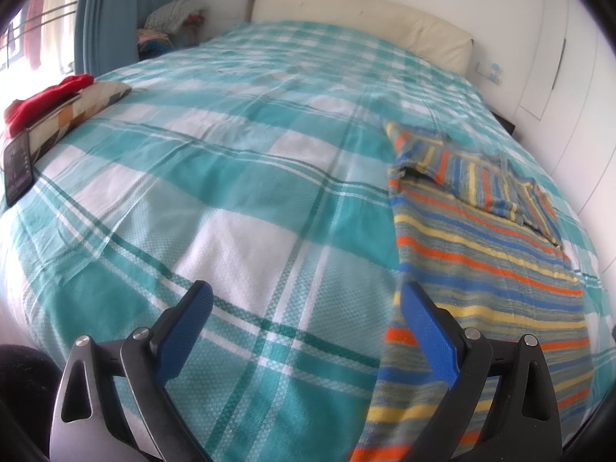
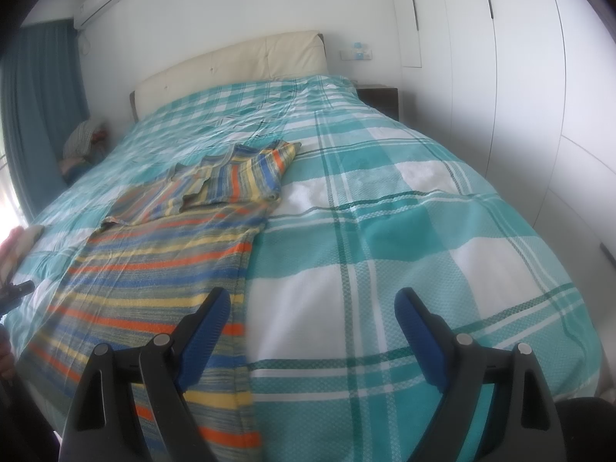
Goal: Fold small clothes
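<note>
A striped shirt (image 1: 489, 254) in blue, orange, yellow and grey lies flat on the bed, with both sleeves folded inward near the collar. In the right wrist view the striped shirt (image 2: 161, 269) lies to the left. My left gripper (image 1: 306, 300) is open and empty, above the bed just left of the shirt's left edge. My right gripper (image 2: 312, 304) is open and empty, above the shirt's right edge near the hem.
The bed has a teal and white plaid cover (image 1: 231, 192). A pillow with red cloth (image 1: 57, 104) and a phone (image 1: 17, 167) lie at its left side. A clothes pile (image 1: 169, 27) sits by the curtain. White wardrobes (image 2: 500, 77) stand on the right.
</note>
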`<state>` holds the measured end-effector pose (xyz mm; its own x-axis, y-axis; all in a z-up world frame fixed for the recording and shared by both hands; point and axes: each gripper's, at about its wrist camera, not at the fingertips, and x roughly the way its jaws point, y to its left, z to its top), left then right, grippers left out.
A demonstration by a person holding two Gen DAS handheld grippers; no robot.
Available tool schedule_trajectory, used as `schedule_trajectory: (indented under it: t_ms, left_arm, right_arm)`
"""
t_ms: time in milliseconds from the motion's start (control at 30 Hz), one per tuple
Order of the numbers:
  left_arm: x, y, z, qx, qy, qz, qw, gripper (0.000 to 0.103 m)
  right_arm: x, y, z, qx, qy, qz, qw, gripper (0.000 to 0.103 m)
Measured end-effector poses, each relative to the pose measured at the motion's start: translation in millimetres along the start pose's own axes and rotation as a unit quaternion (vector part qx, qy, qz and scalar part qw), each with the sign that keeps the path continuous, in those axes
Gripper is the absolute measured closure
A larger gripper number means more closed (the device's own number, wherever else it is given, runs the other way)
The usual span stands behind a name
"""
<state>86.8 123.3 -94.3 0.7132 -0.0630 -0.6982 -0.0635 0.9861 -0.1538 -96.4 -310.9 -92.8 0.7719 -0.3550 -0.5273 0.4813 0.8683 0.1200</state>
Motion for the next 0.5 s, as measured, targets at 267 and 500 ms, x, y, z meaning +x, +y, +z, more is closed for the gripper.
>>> schedule_trajectory:
  t_ms: [267,500]
  left_arm:
    - [0.1,-0.5,0.7,0.000,0.000,0.000,1.0000,0.005]
    - [0.3,-0.9,1.1,-0.001,0.002,0.000,1.0000,0.005]
  right_arm:
    - [0.0,0.2,-0.3,0.000,0.000,0.000,1.000,0.017]
    - [0.0,0.5,-0.5,0.000,0.000,0.000,1.000,0.017]
